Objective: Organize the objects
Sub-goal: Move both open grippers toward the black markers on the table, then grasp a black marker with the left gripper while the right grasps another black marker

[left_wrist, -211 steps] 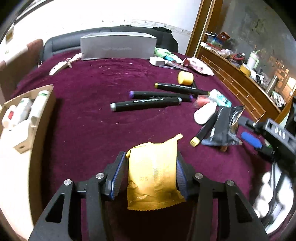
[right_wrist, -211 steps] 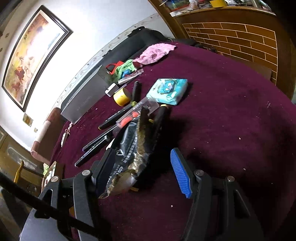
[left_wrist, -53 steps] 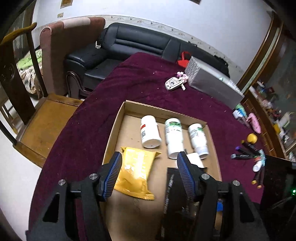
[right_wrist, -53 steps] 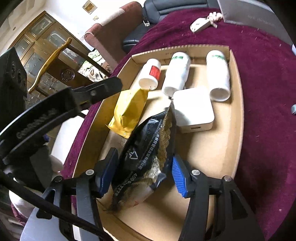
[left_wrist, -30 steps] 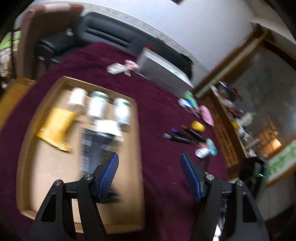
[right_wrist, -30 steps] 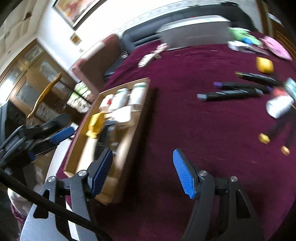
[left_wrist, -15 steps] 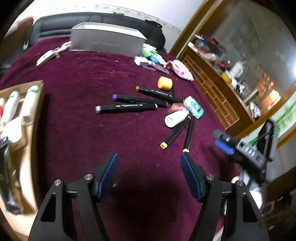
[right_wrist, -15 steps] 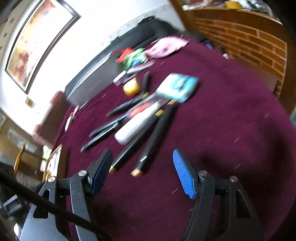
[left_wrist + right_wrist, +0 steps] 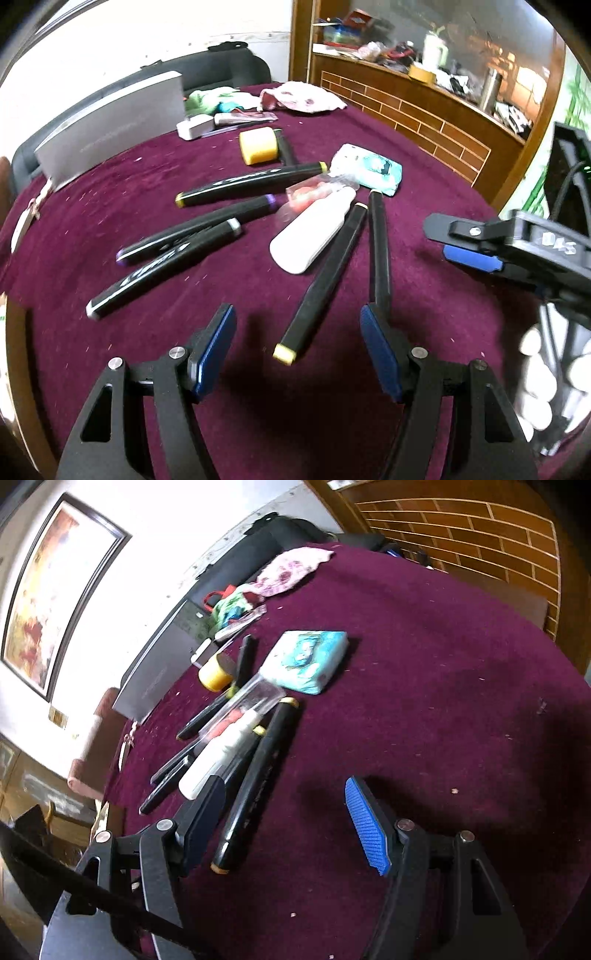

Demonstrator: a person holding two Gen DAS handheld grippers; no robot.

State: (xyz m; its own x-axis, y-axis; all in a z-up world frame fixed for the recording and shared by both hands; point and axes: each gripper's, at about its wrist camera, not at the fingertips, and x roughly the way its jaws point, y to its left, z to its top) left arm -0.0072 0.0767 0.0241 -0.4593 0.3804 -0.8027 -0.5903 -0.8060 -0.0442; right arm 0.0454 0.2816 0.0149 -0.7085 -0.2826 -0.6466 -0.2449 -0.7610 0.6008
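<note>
5 black markers (image 9: 321, 280) lie scattered flat on the maroon cloth. A white tube (image 9: 314, 232) rests among them, beside a teal packet (image 9: 373, 170) and a yellow roll (image 9: 258, 144).

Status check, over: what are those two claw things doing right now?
Left gripper open, empty, nearest black marker lined up ahead. Right gripper open, empty, over another marker. White bottle lies against the markers.

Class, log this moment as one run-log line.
left gripper: open, empty | right gripper: open, empty | nearest: black yellow-capped marker on maroon cloth
</note>
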